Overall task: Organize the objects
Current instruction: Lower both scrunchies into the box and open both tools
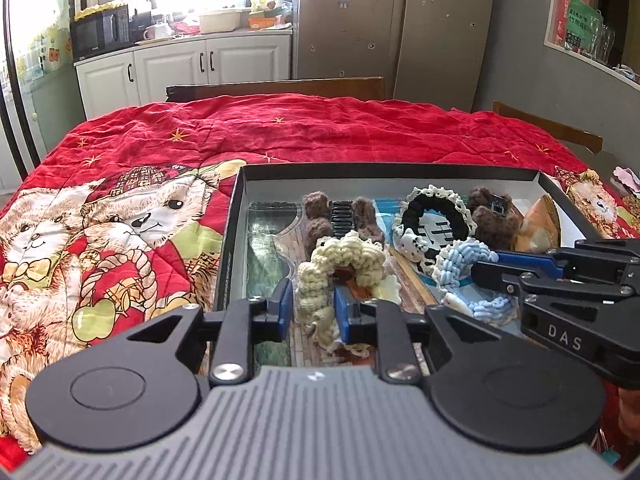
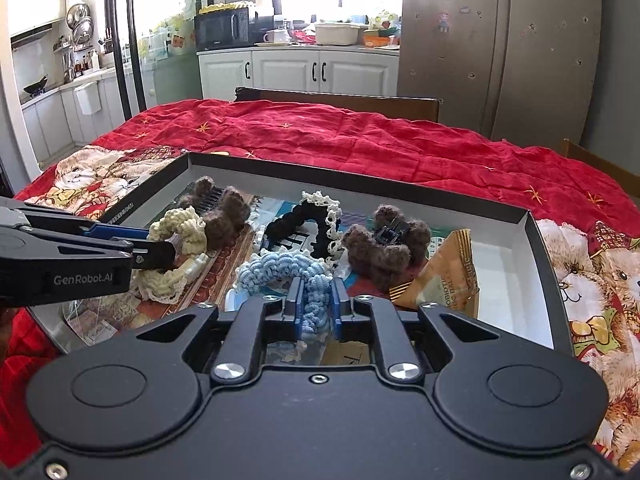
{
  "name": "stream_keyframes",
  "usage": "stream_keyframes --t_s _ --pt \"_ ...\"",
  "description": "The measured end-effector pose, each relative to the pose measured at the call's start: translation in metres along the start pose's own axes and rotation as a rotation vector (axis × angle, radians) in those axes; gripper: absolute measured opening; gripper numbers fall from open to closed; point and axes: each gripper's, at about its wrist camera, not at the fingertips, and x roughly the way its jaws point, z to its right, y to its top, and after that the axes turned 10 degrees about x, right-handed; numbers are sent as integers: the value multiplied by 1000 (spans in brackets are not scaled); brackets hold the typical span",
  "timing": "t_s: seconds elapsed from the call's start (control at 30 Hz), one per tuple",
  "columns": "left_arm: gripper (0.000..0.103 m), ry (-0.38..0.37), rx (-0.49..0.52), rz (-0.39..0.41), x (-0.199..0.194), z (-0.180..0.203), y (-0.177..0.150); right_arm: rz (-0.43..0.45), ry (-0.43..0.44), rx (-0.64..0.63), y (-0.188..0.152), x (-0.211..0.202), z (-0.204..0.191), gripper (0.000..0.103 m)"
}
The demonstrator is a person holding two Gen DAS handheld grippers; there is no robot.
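A black shallow box (image 1: 230,236) (image 2: 540,248) lies on the red quilt and holds crocheted hair accessories. My left gripper (image 1: 310,306) is shut on the cream crocheted scrunchie (image 1: 344,256) (image 2: 180,228) at the box's near left. My right gripper (image 2: 316,300) is shut on the blue crocheted scrunchie (image 2: 280,270) (image 1: 464,260) near the box's middle; it enters the left wrist view (image 1: 484,270) from the right. Behind lie a black scrunchie with white lace trim (image 1: 436,210) (image 2: 308,224), a brown fuzzy claw clip (image 1: 340,216) (image 2: 224,208) and a second brown fuzzy clip (image 1: 494,216) (image 2: 384,244).
An orange snack packet (image 2: 448,276) (image 1: 538,224) lies at the box's right end. The red bear-print quilt (image 1: 248,128) covers the table. Wooden chair backs (image 1: 280,88) stand behind it. White kitchen cabinets and a steel fridge (image 2: 500,40) stand farther back.
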Motion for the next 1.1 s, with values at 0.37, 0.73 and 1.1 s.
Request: stream_keyframes --t_s 0.37,0.73,1.1 --pt "50 -1 10 15 -5 3 1 1 -10 -7 -1 -2 -2 19" --pt "61 12 29 38 -15 6 3 18 -15 -11 1 -10 -2 30" --pt "65 30 37 46 -31 9 5 44 -29 -23 4 -31 -6 33"
